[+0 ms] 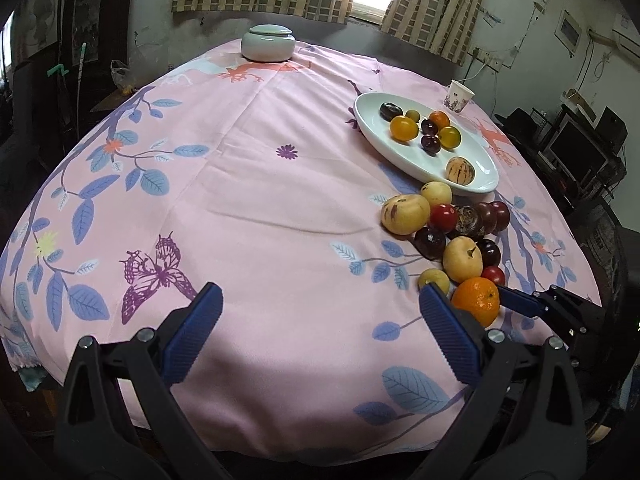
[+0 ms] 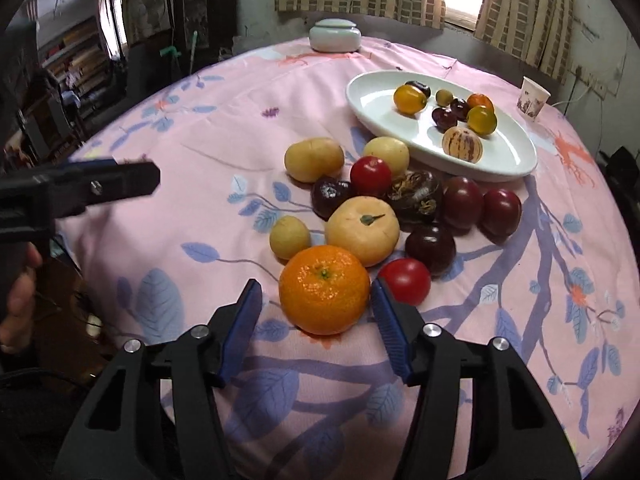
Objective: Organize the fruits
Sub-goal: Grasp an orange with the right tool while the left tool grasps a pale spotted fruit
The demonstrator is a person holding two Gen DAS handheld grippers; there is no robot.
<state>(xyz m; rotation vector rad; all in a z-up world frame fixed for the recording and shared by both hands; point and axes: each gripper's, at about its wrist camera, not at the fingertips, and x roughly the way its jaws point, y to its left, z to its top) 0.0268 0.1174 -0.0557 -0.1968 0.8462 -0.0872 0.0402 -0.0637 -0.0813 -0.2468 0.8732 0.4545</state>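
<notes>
An orange mandarin (image 2: pixel 324 289) lies on the pink cloth at the near edge of a pile of loose fruit (image 2: pixel 396 200): yellow, red and dark purple pieces. My right gripper (image 2: pixel 316 300) is open, its blue pads on either side of the mandarin, not closed on it. A white oval plate (image 2: pixel 376 112) beyond holds several small fruits and a striped melon (image 2: pixel 462 144). My left gripper (image 1: pixel 320 300) is open and empty above bare cloth, left of the pile; the mandarin also shows in the left wrist view (image 1: pixel 476 301).
A white lidded jar (image 1: pixel 268 42) stands at the far edge of the table. A paper cup (image 2: pixel 534 98) stands right of the plate. The left gripper shows in the right wrist view (image 2: pixel 100 188) at the left. The table's near edge lies below both grippers.
</notes>
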